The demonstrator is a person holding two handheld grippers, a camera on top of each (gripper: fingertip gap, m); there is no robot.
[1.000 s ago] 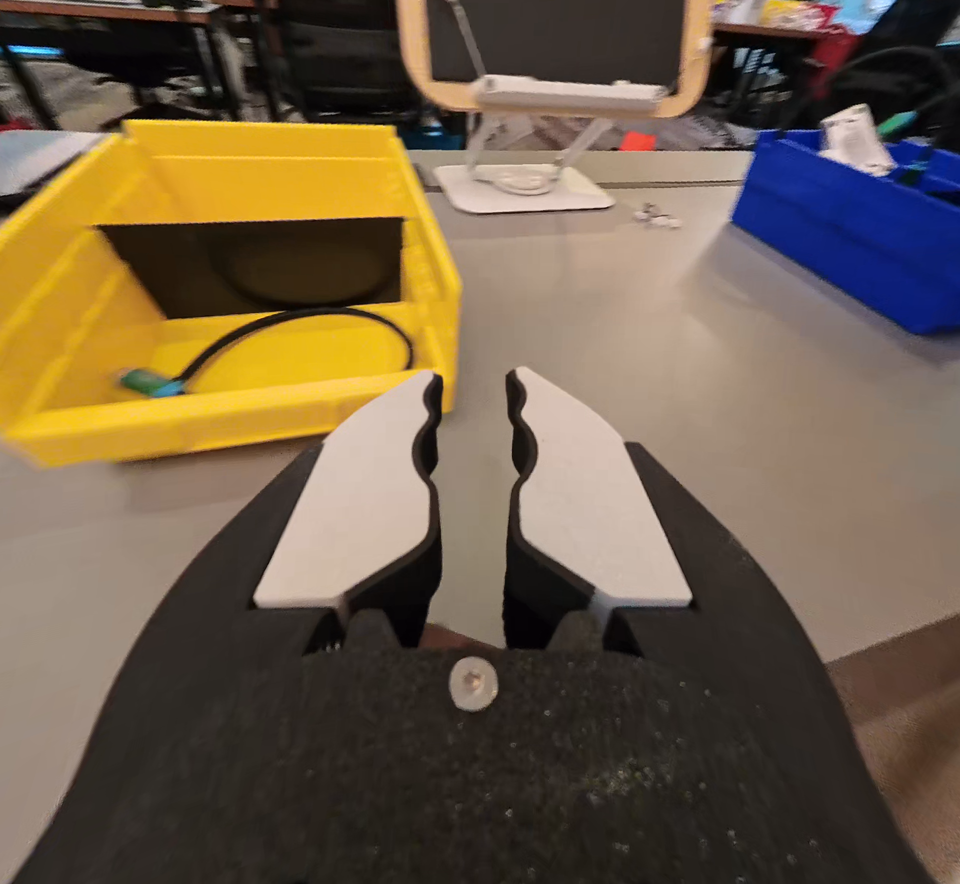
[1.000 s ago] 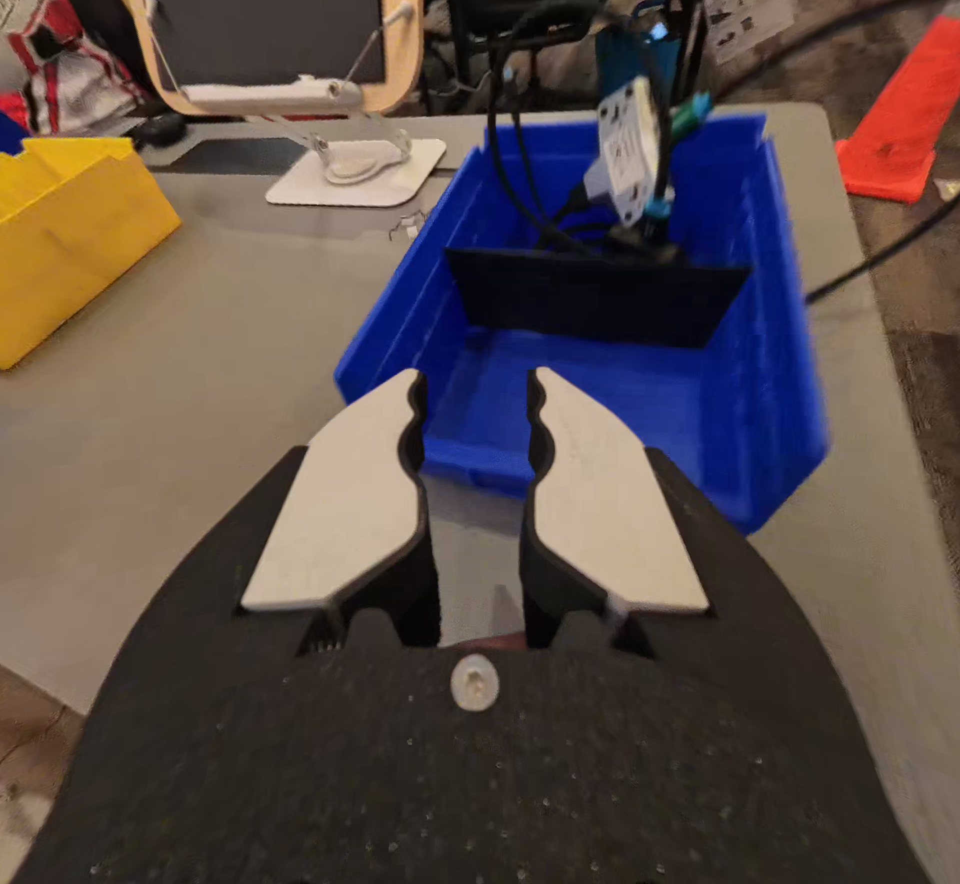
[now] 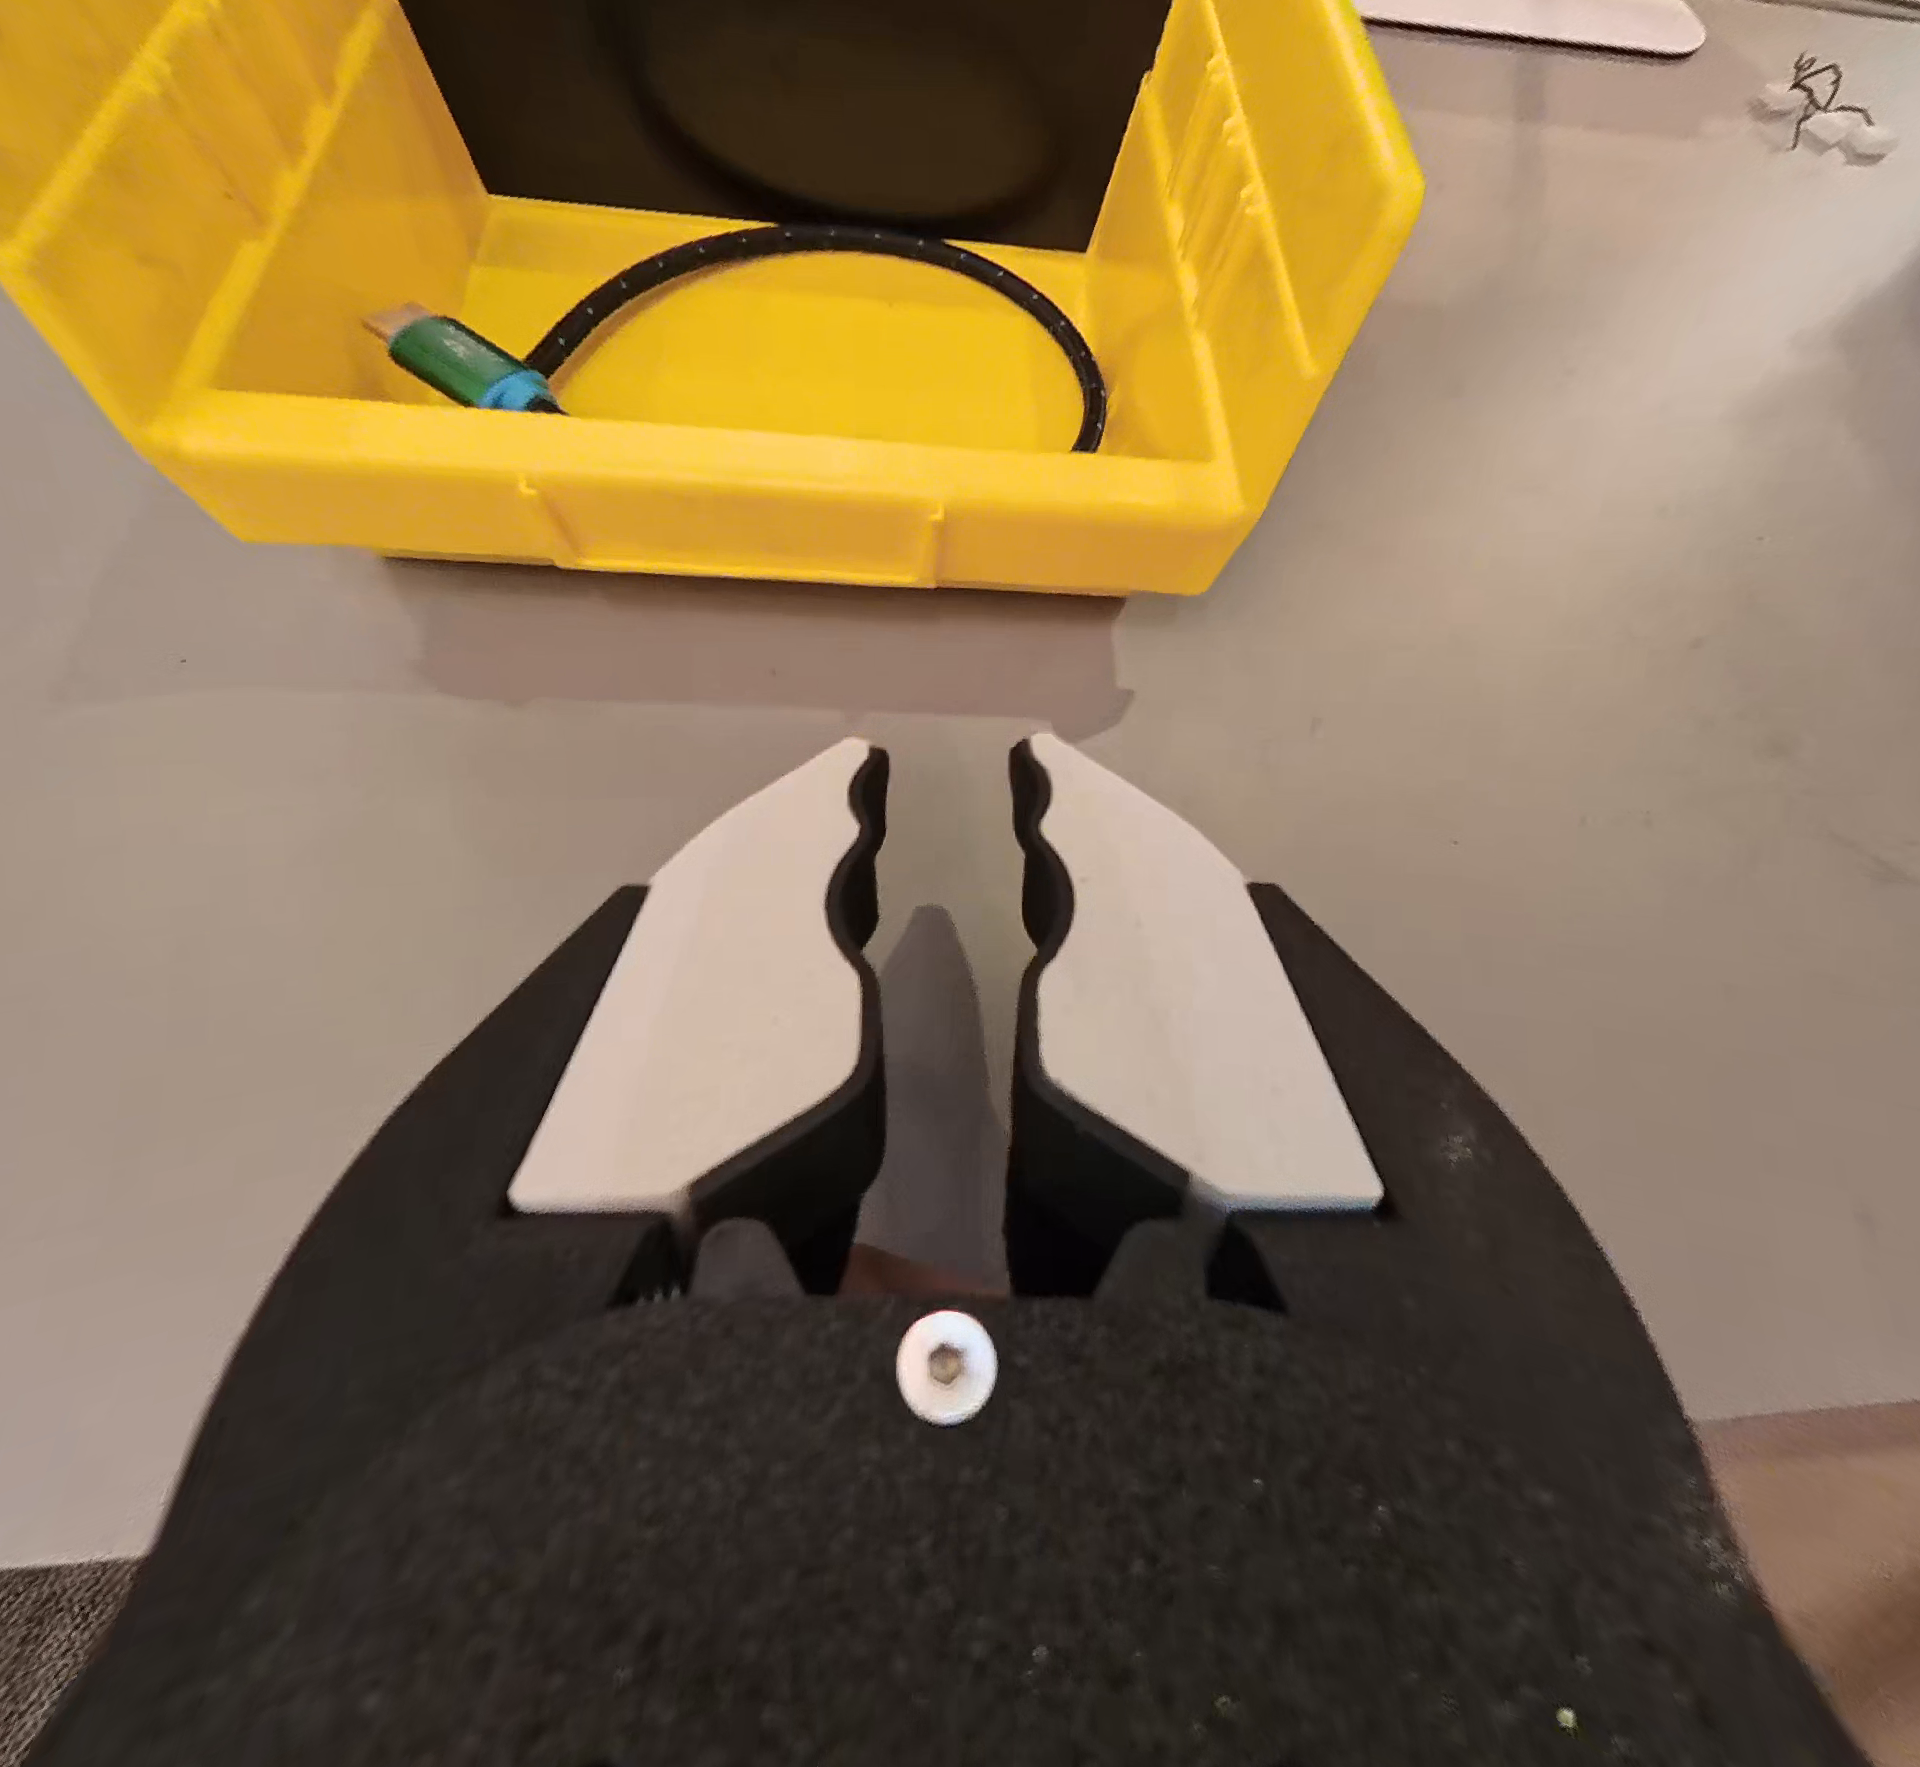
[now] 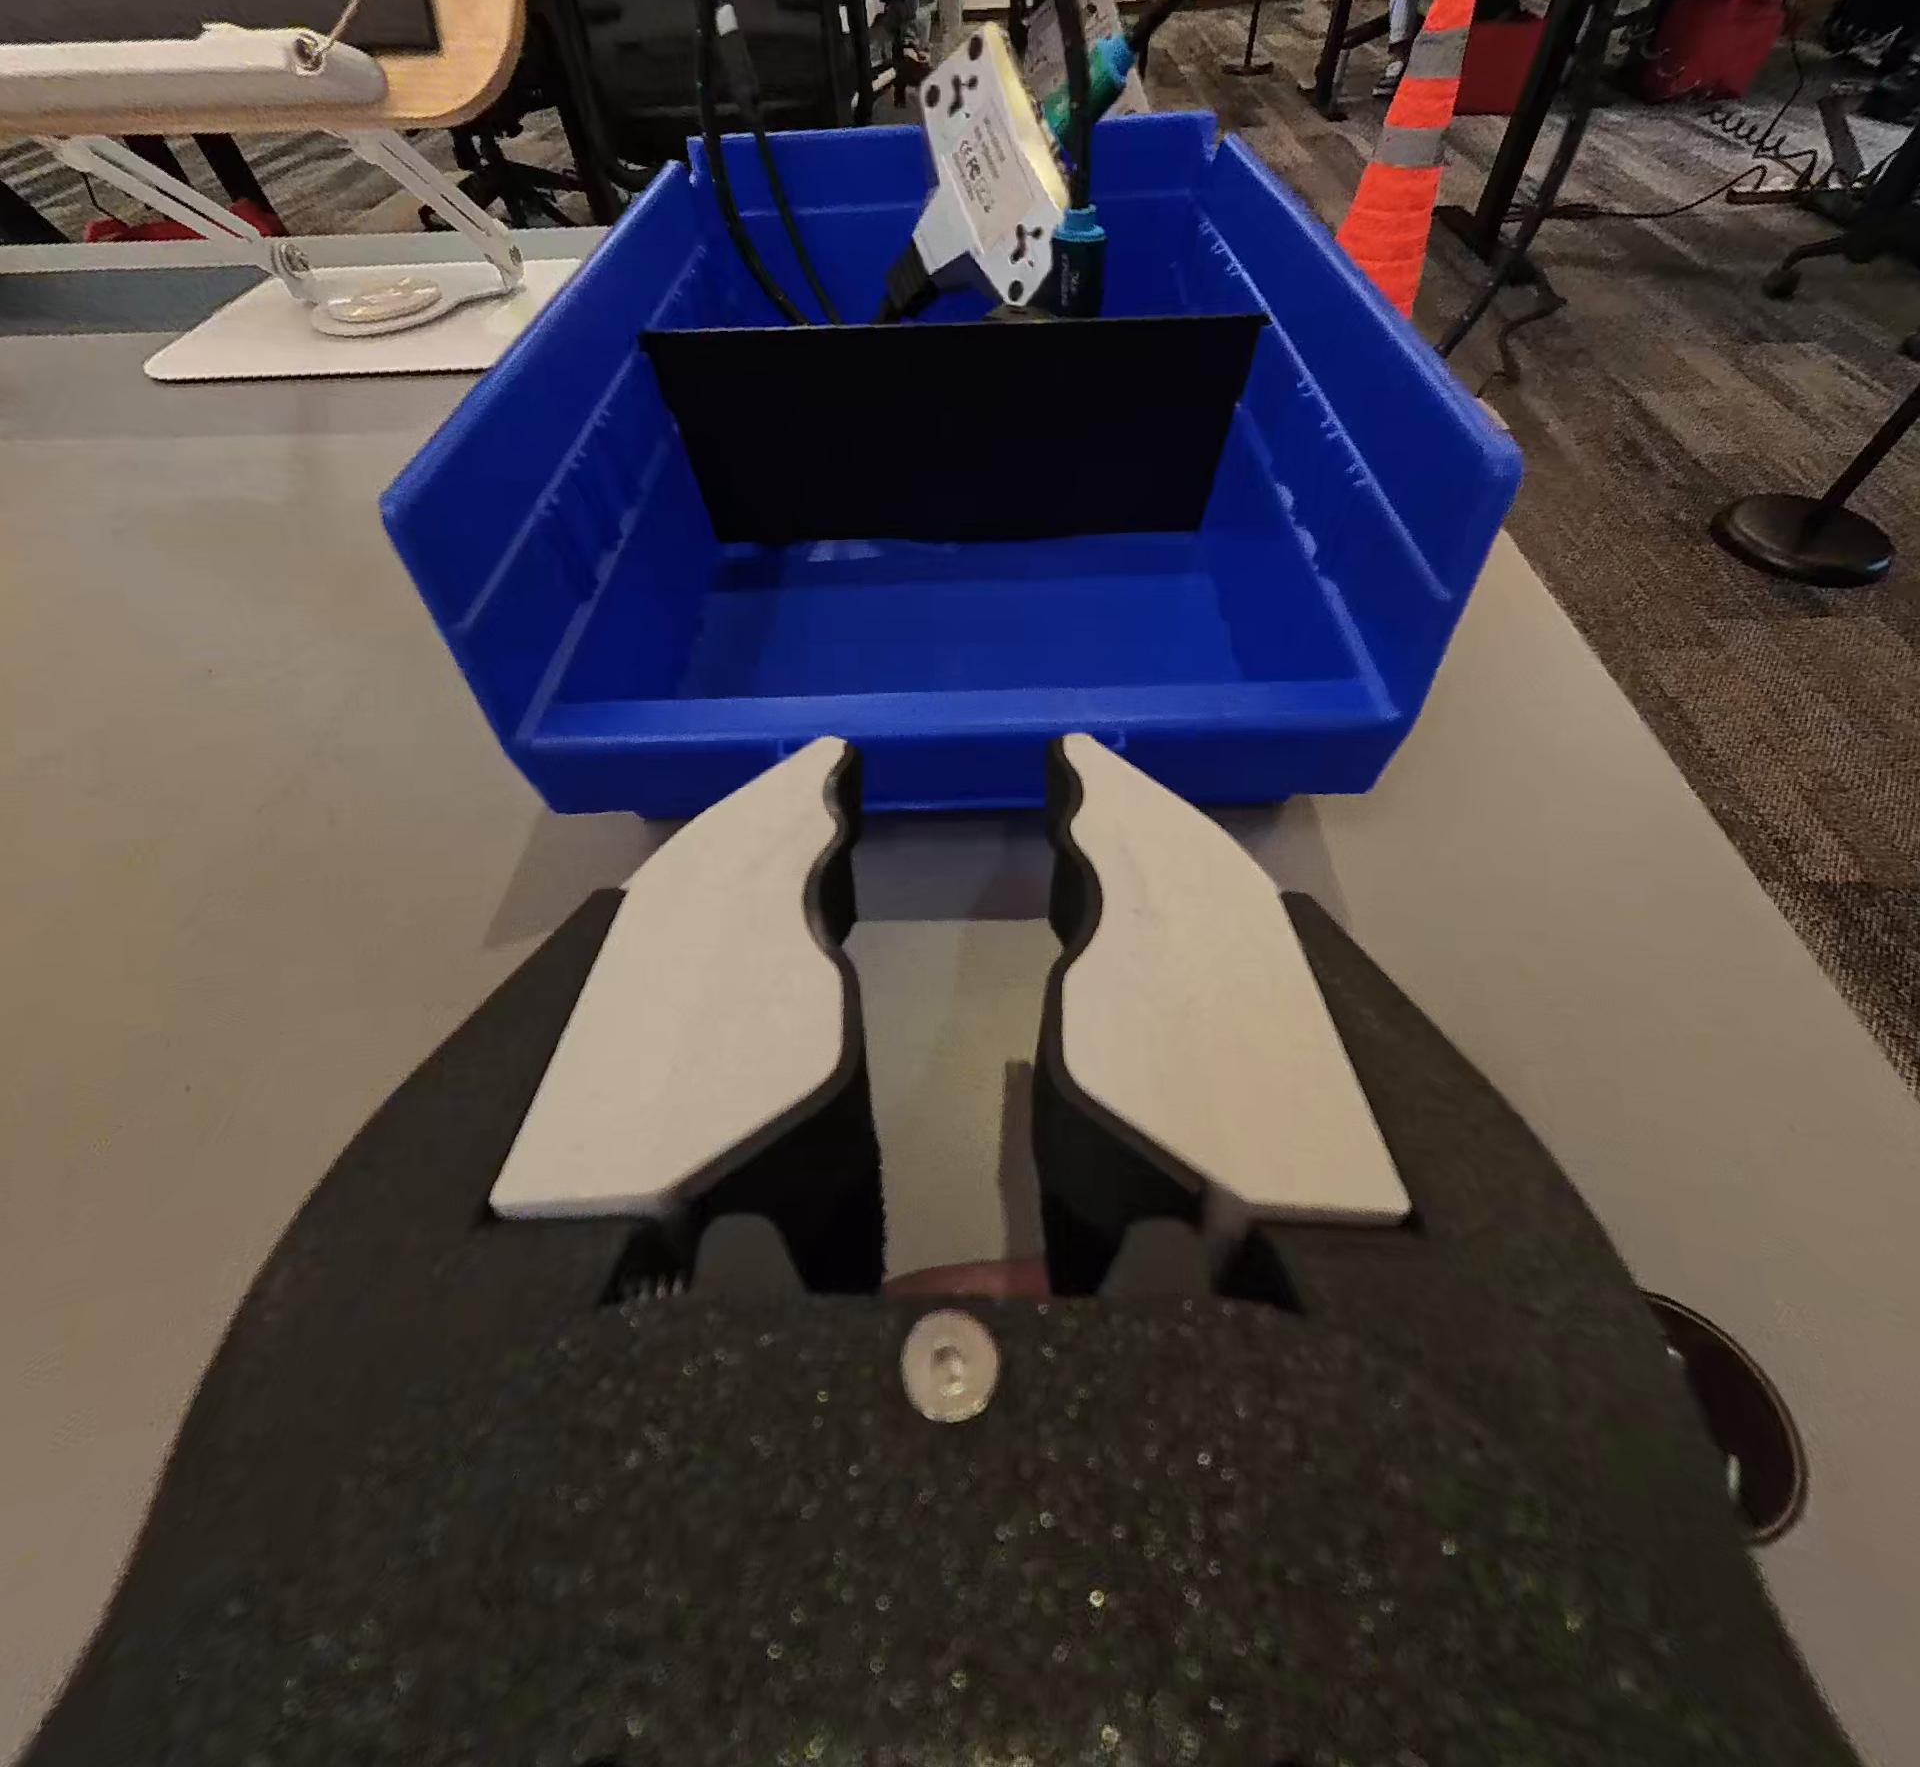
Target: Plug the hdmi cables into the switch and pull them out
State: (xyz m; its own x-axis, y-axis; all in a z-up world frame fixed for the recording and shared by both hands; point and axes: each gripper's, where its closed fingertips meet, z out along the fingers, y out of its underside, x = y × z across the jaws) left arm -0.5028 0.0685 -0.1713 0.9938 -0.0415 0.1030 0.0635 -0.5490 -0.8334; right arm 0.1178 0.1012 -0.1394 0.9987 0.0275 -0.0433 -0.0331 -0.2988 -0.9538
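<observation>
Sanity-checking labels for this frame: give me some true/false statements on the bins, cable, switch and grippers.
1. A cable with a green plug lies in the yellow bin. True.
2. The left gripper grips that plug. False: it is open and empty, short of the bin, over the table.
3. The switch sits behind the black divider in the blue bin. True.
4. No cables are in the switch. False: cables already run into it.
5. The right gripper is open. True.
</observation>
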